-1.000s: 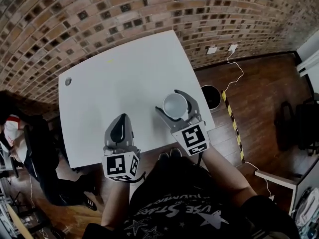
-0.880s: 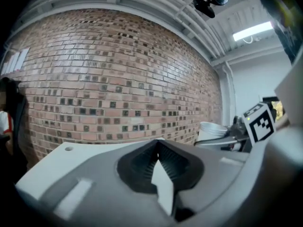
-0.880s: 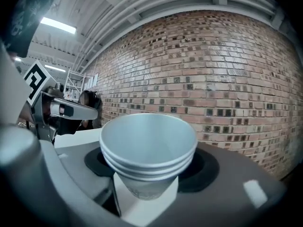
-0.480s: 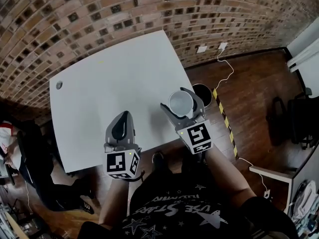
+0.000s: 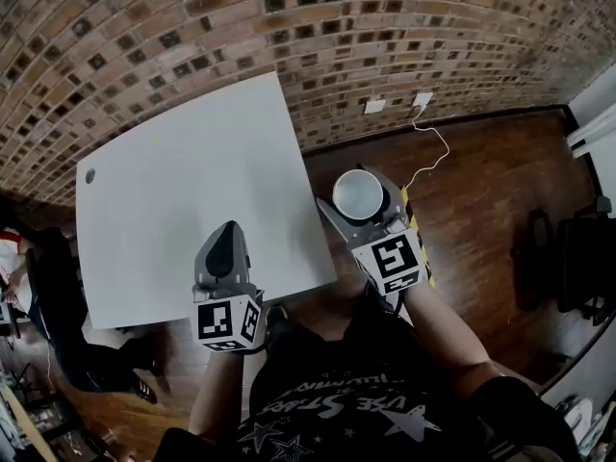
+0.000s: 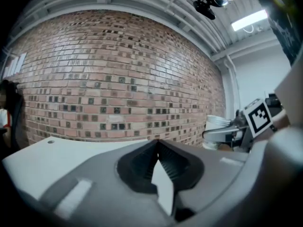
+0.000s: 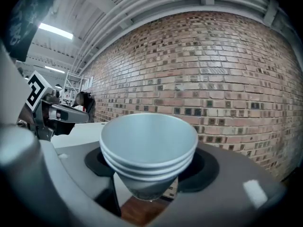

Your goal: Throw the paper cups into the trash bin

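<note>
Task status: transport stage, disposal not yet completed.

1. The right claw (image 5: 360, 187) grips a nested stack of paper cups (image 5: 357, 197). The jaws stand wide, pressing on the stack from both sides. The right gripper view shows three rims, mouth up, and the stack upright.
2. The stack is off the counter (image 5: 173, 191). It hangs past the counter's right edge, above the wooden floor (image 5: 481, 181) and near the brick wall (image 5: 289, 27).
3. The left claw (image 6: 157, 142) is closed with nothing between its jaws. It hovers over the near part of the counter.
4. No further cups show on the counter.
5. The trash bin shows in no view, so its position cannot be confirmed.

Remaining, as judged: locate the bin, bring the stack above its mouth and release.
</note>
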Motion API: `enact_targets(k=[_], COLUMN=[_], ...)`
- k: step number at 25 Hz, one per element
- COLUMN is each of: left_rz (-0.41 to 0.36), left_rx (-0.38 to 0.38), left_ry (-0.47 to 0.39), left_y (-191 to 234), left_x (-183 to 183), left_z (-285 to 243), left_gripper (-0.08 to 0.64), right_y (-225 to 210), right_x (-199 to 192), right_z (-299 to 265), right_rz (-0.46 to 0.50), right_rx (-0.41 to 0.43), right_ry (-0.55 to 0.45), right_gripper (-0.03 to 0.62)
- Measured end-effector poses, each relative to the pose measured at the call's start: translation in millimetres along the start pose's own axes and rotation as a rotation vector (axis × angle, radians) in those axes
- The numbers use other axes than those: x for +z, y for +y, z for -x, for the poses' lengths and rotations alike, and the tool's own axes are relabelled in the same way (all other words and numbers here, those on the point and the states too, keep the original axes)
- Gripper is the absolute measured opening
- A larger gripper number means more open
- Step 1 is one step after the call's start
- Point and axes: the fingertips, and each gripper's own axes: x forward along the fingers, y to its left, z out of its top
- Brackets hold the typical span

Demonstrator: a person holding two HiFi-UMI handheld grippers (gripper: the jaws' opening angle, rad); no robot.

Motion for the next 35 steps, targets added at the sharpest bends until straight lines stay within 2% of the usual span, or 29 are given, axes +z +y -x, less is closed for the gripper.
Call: enact_targets(k=[5, 11, 16, 19, 23, 26, 29, 35], left_rz=[0.005, 0.01, 0.032, 0.044, 0.077, 0.094, 0.117, 0.139], left_rx=[0.019, 0.036, -0.037, -0.091, -0.15, -0.176, -0.171, -0.139], left_ry=[-0.006, 0.012, 0.019, 0.036, 0.041, 0.049, 0.08, 0.13], left_y=[-71.0, -140.8, -188.8, -207.6, -220.6, -222.7, -222.7, -232.2], left_x=[0.8, 5.5, -5.5, -13.5, -32.2, -49.2, -65.4, -108.0], left_z=[-43.2, -71.0, -88.2, -101.1, -119.8, -130.8, -139.4, -163.6], left_gripper=[0.005, 0.005, 0.005, 0.005, 0.005, 0.005, 0.005, 0.005], right_y=[-78.4, -124.6, -151.7, -155.9, -154.3, -149.3, -143.4, -137.3], right_x=[-15.3, -42.6, -76.3, -85.0, -90.5, -96.1, -108.5, -139.8], right_z=[29.4, 67.4, 87.2, 87.9, 82.7, 79.2, 71.4, 45.2], right_rz=[0.003, -0.033, -0.071, -0.105, -0.074, -0.086, -0.093, -0.113], right_rx=[0.022, 0.049, 0.003, -0.034, -0.052, -0.065, -0.072, -0.018], right_ry=[0.012, 0.046, 0.065, 0.068, 0.089, 0.109, 0.115, 0.133], right_gripper=[0.344, 0.344, 0.344, 0.344, 0.344, 0.344, 0.344, 0.344])
